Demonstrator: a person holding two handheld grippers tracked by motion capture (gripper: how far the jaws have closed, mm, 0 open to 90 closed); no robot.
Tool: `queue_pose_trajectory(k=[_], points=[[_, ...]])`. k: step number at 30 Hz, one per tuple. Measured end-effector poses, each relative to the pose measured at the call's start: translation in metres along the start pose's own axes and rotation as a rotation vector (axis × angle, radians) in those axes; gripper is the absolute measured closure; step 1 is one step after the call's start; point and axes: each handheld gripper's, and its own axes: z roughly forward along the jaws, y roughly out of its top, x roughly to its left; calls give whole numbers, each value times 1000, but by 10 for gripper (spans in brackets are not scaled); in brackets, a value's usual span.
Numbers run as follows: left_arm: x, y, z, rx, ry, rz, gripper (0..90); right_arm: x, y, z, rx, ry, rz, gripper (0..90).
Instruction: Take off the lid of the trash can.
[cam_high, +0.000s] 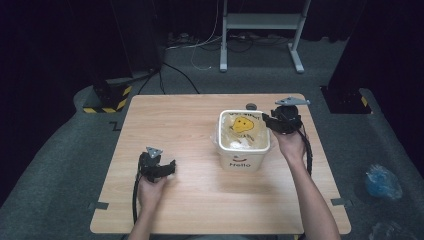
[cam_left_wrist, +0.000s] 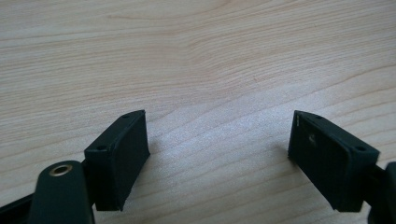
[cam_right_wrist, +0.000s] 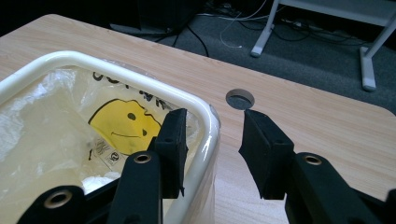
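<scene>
Cream plastic bin (cam_high: 244, 145), lined with a clear bag (cam_right_wrist: 42, 135), sits right of centre on the table (cam_high: 190, 200). Right gripper (cam_right_wrist: 212, 140) straddles its far rim, jaws apart, not yet pinching; closing on rim and liner looks next. Left gripper (cam_left_wrist: 217, 147) rests open, holding nothing.

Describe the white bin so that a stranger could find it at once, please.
On the wooden table, look right of centre, beside the right hand-held gripper. The white bin stands there, marked "Hello", lined with a clear bag bearing a yellow smiley face.
</scene>
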Motion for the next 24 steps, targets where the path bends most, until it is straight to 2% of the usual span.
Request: queue_pose_trajectory(k=[17, 24], points=[[0, 0, 0, 0, 0, 0, 202, -2, 6, 15, 17, -28, -4, 604], [0, 0, 0, 0, 0, 0, 202, -2, 5, 21, 35, -40, -28, 608]])
